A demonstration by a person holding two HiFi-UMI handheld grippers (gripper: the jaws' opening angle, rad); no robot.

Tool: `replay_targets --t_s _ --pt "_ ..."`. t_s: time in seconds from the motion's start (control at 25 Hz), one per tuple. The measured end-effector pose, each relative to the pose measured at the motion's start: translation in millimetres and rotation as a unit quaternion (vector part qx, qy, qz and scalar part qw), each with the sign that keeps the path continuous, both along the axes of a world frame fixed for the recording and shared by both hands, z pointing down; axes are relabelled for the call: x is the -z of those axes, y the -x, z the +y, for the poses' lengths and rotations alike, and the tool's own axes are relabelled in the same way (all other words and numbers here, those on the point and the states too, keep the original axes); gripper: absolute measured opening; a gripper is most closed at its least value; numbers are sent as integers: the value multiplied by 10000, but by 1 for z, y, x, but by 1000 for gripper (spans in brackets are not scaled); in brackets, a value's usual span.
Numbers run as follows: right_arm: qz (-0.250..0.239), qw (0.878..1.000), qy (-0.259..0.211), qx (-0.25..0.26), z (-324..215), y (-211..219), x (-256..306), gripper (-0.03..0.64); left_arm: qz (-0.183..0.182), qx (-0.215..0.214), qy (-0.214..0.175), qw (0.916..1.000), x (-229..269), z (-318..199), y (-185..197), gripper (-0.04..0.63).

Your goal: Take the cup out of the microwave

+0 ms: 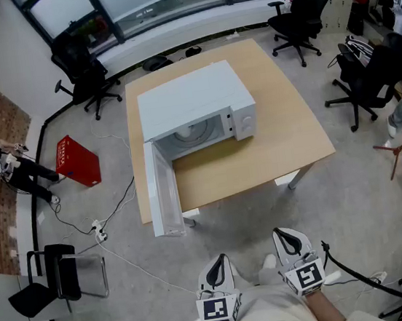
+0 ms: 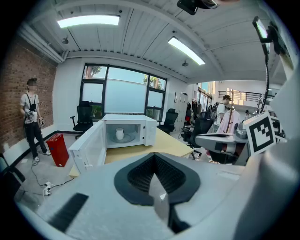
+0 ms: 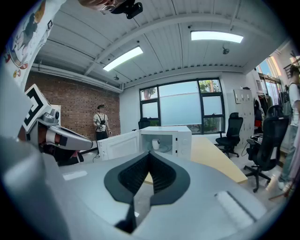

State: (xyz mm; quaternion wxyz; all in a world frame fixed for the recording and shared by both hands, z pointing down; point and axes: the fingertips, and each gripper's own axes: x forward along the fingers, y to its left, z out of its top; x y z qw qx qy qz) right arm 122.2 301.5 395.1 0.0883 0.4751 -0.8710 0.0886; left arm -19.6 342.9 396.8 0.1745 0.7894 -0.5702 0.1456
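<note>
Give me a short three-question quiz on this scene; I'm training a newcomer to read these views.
1. True or false: the microwave has its door standing open.
2. Where is the cup relative to the microwave? A: on top of it. B: inside it. C: beneath it.
3. Fill in: the left claw is ____, with nothing in it.

Key: 1 true; 2 B; 3 shut.
</note>
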Motion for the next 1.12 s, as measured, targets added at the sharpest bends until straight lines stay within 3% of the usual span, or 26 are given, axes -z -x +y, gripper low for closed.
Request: replay_targets --t_s 0.68,0.96,1.12 --pt "-285 9987 54 408 -22 -18 -9 5 83 367 145 9992 -10 -1 -27 3" --pt "-115 9996 105 253 -81 0 -24 5 195 345 251 9989 -30 -74 3 2" --pt "-128 9998 123 -33 -131 24 -26 6 234 123 78 9996 -20 -138 28 2"
